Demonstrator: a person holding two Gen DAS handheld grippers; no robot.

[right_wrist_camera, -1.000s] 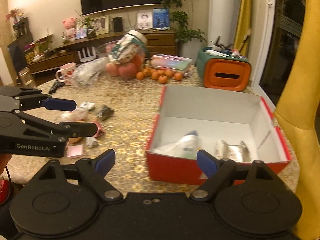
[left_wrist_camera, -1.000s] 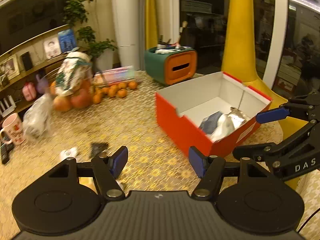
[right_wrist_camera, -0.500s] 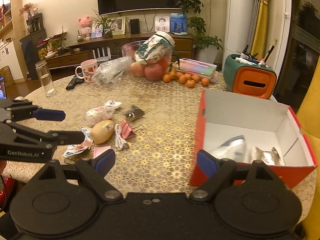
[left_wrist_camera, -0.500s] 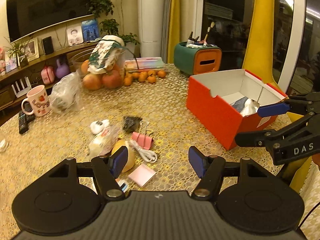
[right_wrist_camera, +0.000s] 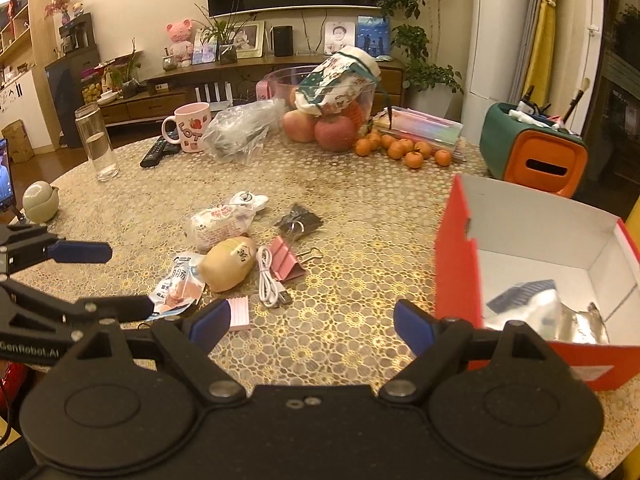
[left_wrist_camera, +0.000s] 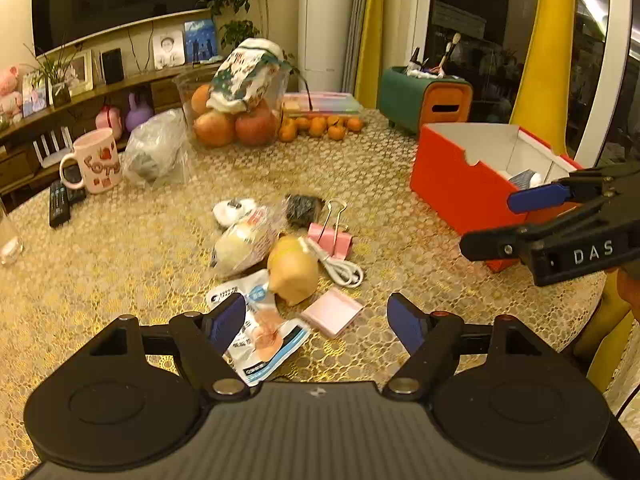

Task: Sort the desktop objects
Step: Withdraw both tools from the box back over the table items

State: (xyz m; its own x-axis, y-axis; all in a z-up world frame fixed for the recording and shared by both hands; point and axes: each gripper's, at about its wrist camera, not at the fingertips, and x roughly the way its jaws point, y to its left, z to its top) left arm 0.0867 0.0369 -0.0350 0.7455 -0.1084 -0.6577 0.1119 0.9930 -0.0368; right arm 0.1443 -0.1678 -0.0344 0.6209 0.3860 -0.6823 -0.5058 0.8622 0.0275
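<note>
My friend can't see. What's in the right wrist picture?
The open right gripper hangs over a gold table, with a pile of small clutter ahead on the left and a red box on the right.

The right gripper (right_wrist_camera: pixel 312 326) is hanging wide open over the gold-patterned table (right_wrist_camera: pixel 360 208), between pink sticky notes (right_wrist_camera: pixel 239 314) and the red box (right_wrist_camera: pixel 456 264) holding wrappers.
</note>
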